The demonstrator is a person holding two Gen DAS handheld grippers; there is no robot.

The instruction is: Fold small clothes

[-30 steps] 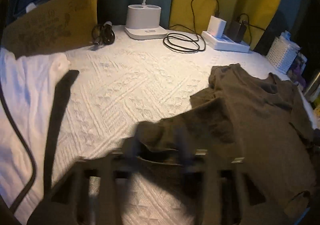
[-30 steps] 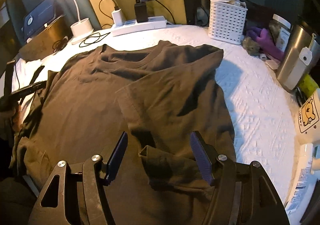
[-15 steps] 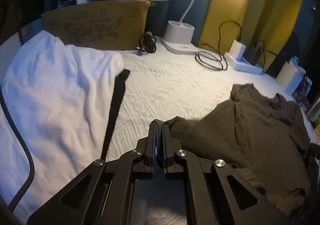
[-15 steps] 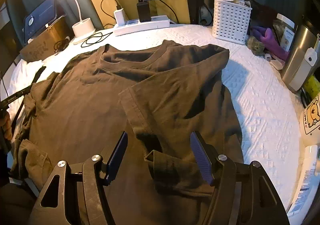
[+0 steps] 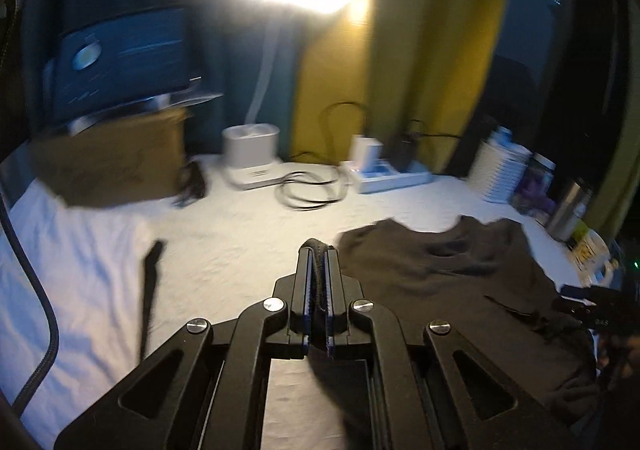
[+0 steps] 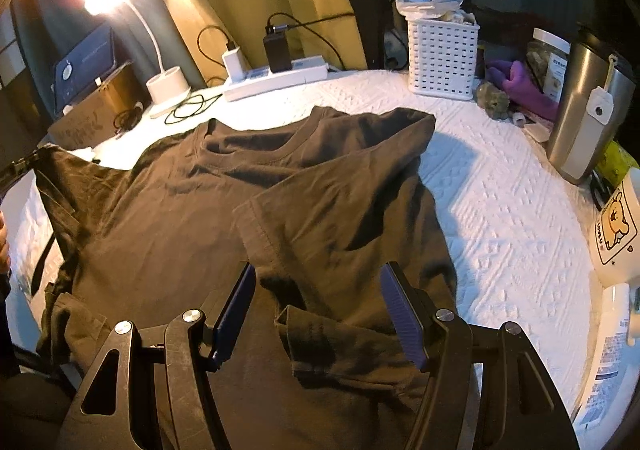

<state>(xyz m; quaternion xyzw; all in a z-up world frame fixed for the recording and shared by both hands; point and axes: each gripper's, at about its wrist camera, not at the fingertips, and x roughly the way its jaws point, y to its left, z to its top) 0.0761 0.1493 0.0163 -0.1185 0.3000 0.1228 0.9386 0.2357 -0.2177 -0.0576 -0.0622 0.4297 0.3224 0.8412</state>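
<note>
A dark brown t-shirt (image 6: 192, 218) lies on the white quilted cover (image 6: 500, 210), with its right sleeve folded in over the body. My left gripper (image 5: 318, 250) is shut on a pinch of the t-shirt (image 5: 460, 274) at its left side and holds that edge up off the cover. In the right wrist view this raised edge (image 6: 52, 178) stands up at the far left. My right gripper (image 6: 318, 282) hangs open just over the shirt's near part, a loose fold lying between its fingers, untouched by the pads.
Along the back stand a cardboard box (image 5: 112, 158), a lit lamp's base (image 5: 250, 146), a power strip (image 6: 276, 78) with coiled cables and a white basket (image 6: 442, 58). A steel tumbler (image 6: 588, 102) and bear mug (image 6: 616, 230) stand right. White cloth (image 5: 72, 258) lies left.
My left gripper shut on the shirt's left edge and rose, pulling that side up off the cover. The right gripper stayed where it was, still open.
</note>
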